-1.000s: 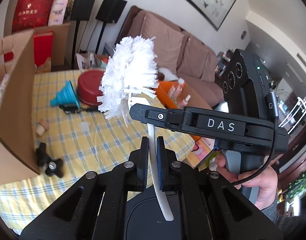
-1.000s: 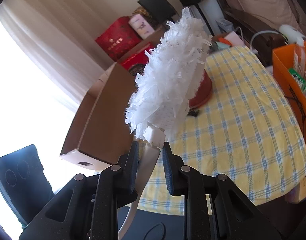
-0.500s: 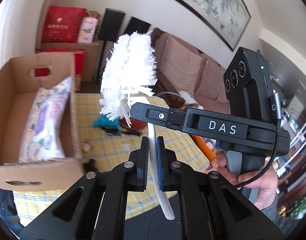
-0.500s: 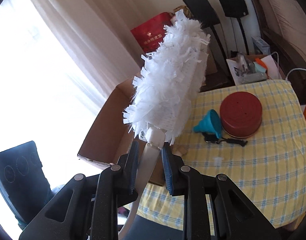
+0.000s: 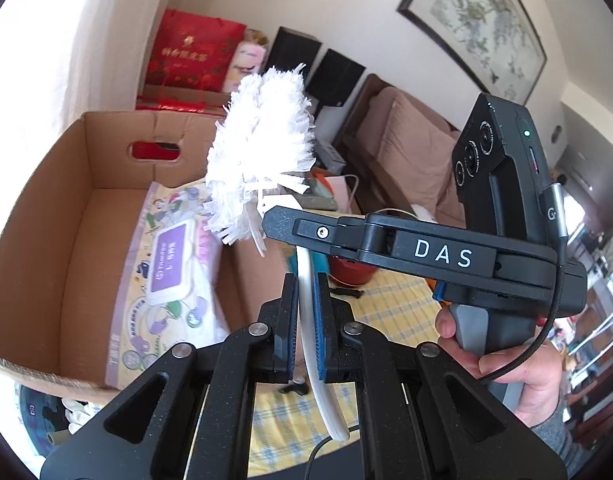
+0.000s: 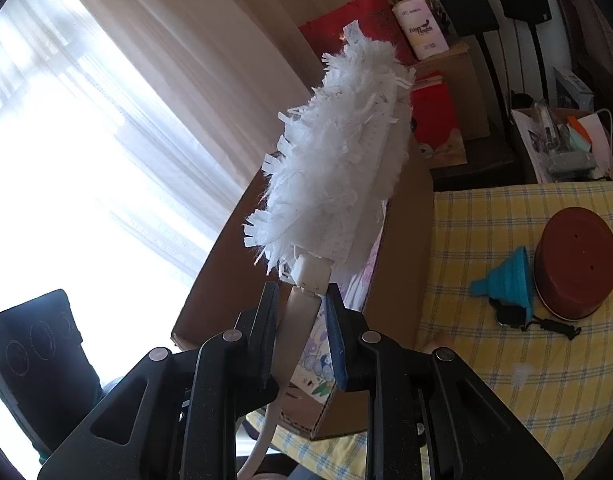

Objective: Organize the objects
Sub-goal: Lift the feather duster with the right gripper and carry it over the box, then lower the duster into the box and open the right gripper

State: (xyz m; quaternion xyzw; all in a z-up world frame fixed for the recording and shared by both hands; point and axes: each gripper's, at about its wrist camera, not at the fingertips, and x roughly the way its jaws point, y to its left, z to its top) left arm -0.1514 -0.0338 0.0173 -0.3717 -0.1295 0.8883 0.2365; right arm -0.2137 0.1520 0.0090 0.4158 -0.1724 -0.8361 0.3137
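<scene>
**Two tongs, one duster, over a checked table**

Both tongs clenched the same white duster [image 5: 262, 168]: the left gripper [image 5: 305, 304] pinched its curved white handle low down, and the right gripper [image 6: 302, 312] grasped the handle just under the fluffy head, which rose upright ahead of both pairs of fingers. A hand [image 5: 518, 356] gripped the right tool's grey handle. Beyond and left of the left tongs sat an open cardboard box [image 5: 46, 208] holding a purple-lidded wipes pack [image 5: 170, 264]. To the right of the right tongs lay a yellow checked tablecloth [image 6: 506, 368] bearing an upturned red bowl [image 6: 574, 264] touching a blue funnel [image 6: 506, 276]. Pale curtains [image 6: 106, 140] hung left of them; a brown sofa [image 5: 410, 152] and a framed painting [image 5: 482, 20] stood behind.
</scene>
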